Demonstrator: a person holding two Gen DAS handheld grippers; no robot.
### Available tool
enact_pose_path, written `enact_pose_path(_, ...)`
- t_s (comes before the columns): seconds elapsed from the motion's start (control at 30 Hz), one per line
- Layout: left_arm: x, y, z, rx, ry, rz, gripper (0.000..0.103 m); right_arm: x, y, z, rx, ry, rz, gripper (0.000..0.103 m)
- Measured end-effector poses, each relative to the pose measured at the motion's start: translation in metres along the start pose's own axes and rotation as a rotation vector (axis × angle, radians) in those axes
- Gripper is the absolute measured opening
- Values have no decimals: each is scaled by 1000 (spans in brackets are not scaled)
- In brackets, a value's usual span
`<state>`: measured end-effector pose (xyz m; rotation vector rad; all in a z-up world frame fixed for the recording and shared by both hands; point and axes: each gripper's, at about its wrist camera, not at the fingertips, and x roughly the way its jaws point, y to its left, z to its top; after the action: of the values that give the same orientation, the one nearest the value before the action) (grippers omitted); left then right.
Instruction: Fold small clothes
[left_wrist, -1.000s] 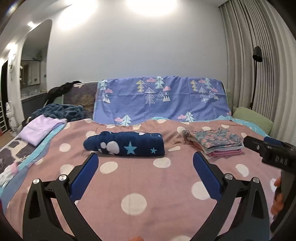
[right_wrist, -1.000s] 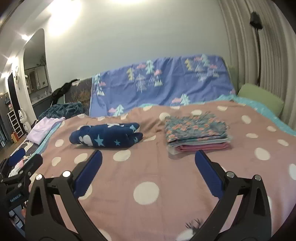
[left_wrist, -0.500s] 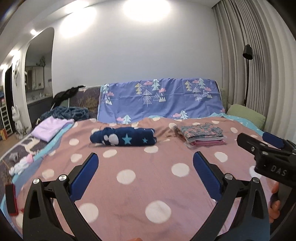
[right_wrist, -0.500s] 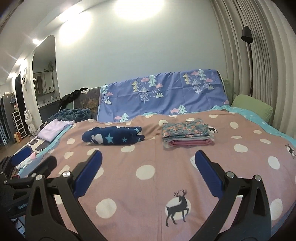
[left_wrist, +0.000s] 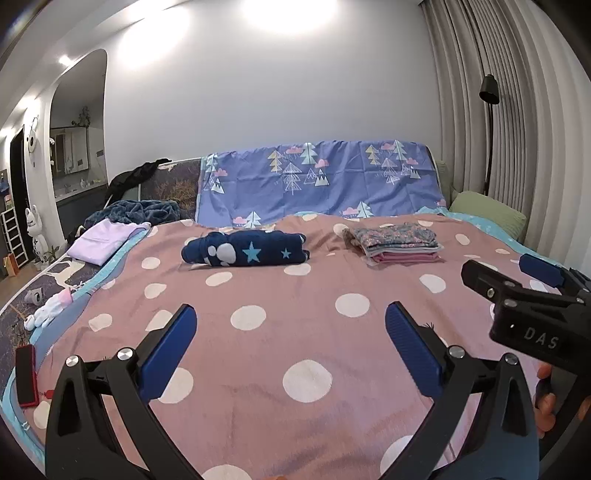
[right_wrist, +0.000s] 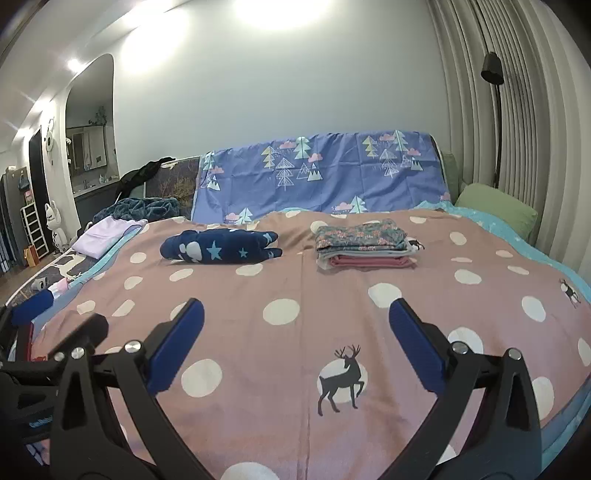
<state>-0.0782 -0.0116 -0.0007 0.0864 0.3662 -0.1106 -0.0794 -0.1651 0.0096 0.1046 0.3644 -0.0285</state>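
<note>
Left gripper (left_wrist: 290, 334) is hovering over the near part of the pink polka-dot blanket (left_wrist: 306, 325), jaws spread wide, gripping nothing. Right gripper (right_wrist: 295, 332) is doing the same, fully spread and empty, near a deer print (right_wrist: 341, 378). Folded navy star garment (left_wrist: 245, 251) is lying far centre-left on the blanket. Stack of folded clothes (left_wrist: 395, 245) is sitting to its right, well apart. Lilac garment (left_wrist: 101, 243) is lying at the far left edge.
</note>
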Motion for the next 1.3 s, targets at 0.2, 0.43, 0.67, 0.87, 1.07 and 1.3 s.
enact_pose_path(0.2,-2,1,1,-6,-1,5,102,-12,0,-1,-9,-31,0,101)
enact_pose_path(0.43,-7,6,5,-31,-19,-5,102,-12,-2,-1,-3,-32,10,101)
enact_pose_path(0.67,-4,2,7,-18,-18,-3,102,-10,2,0,-26,-27,-17,101)
enact_pose_path(0.87,3,2,5,-25,4,-8,102,-4,-1,-2,-22,-9,-12,101)
enact_pose_path(1.07,6,1,6,-26,7,10,102,-2,-5,-2,-12,-5,-12,101)
enact_pose_path(1.3,10,-7,4,-8,9,-4,102,-1,-8,-2,-10,-5,-27,101)
